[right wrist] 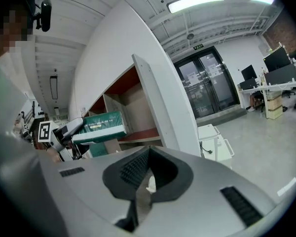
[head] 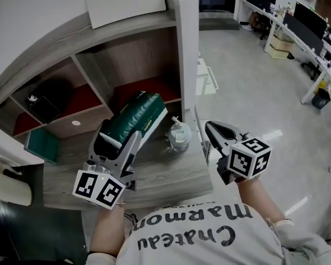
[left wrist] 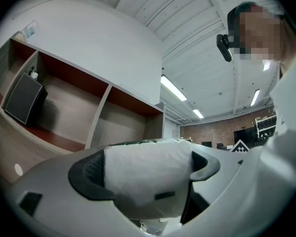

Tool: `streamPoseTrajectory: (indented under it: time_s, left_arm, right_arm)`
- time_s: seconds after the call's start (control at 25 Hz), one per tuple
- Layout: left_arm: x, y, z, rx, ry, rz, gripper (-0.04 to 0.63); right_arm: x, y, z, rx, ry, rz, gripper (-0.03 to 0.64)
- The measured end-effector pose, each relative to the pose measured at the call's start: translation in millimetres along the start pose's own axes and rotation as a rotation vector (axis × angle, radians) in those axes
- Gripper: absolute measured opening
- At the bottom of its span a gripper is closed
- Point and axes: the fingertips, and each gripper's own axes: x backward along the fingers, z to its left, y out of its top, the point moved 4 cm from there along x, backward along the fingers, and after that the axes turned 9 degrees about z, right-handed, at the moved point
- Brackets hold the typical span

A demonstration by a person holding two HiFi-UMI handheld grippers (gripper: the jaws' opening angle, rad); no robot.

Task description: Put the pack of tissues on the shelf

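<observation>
My left gripper [head: 119, 141] is shut on the near end of the dark green pack of tissues [head: 137, 117], which is tilted up over the grey table [head: 171, 178] with its far end at the right shelf compartment [head: 146, 87]. In the left gripper view the pack's white end [left wrist: 148, 174] fills the gap between the jaws of the left gripper [left wrist: 149, 171]. My right gripper [head: 209, 128] hangs at the table's right edge, shut and holding nothing. In the right gripper view the green pack [right wrist: 98, 126] shows to the left, beyond the right gripper [right wrist: 147, 171].
A clear plastic cup [head: 178, 136] stands on the table just right of the pack. A black box [head: 44, 101] sits in the left compartment, and a green box [head: 42, 143] lies below it. A white chair [head: 5, 184] is at the left, with office desks [head: 298, 32] far right.
</observation>
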Motion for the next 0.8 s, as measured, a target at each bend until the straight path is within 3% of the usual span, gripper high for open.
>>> streamPoseTrajectory:
  time_s: [0.2, 0.56, 0.8]
  left_arm:
    - [-29.5, -1.4, 13.4, -0.026, -0.008, 0.021, 0.437]
    - [-74.9, -18.8, 26.1, -0.042, -0.116, 0.09, 0.437]
    - [-87.1, -20.4, 27.1, -0.093, -0.141, 0.107, 0.437]
  right_arm:
    - [-0.6, 1.3, -12.8, -0.014, -0.022, 0.0, 0.011]
    - [-8.8, 2.0, -19.7, -0.016, -0.034, 0.004, 0.011]
    - [-14.6, 0.3, -21.9, -0.021, -0.041, 0.014, 0.011]
